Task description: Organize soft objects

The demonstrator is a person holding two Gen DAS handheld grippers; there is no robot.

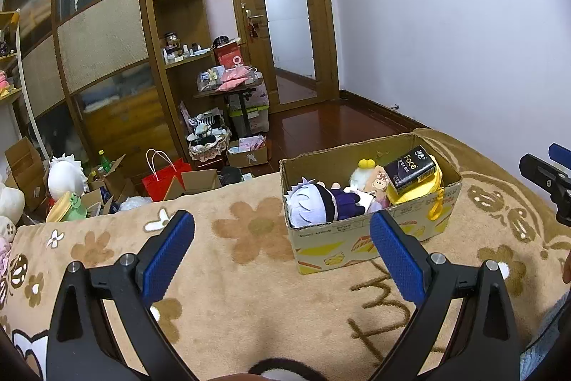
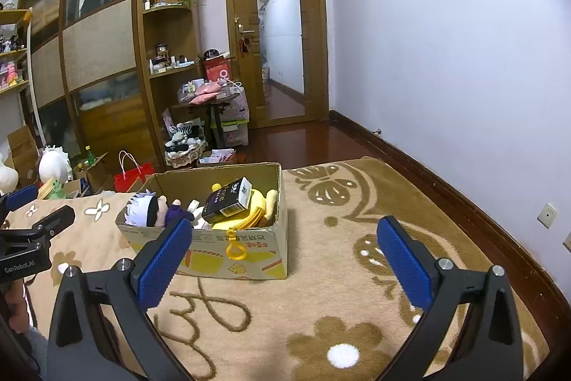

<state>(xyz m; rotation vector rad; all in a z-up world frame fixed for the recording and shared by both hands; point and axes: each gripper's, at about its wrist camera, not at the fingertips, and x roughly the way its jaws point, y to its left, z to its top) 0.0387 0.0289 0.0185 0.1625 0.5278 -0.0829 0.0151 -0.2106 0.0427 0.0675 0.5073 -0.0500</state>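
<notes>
A cardboard box (image 1: 339, 238) stands on the tan flowered blanket (image 1: 232, 291). In it lie a white-haired plush doll (image 1: 314, 202), a yellow plush pouch (image 1: 421, 191) with a yellow clip hanging over the rim, and a black tissue pack (image 1: 410, 168) on top. My left gripper (image 1: 282, 227) is open and empty, just short of the box's front left. My right gripper (image 2: 282, 234) is open and empty, in front of the box (image 2: 228, 256); the doll (image 2: 146, 206) and tissue pack (image 2: 228, 200) show there too.
Beyond the blanket's far edge the floor holds a red bag (image 1: 162, 175), open cartons and a white plush (image 1: 66, 174). A wooden wardrobe and shelves stand at the left, a door behind, a wall at the right. The other gripper shows at each view's edge (image 1: 546, 177).
</notes>
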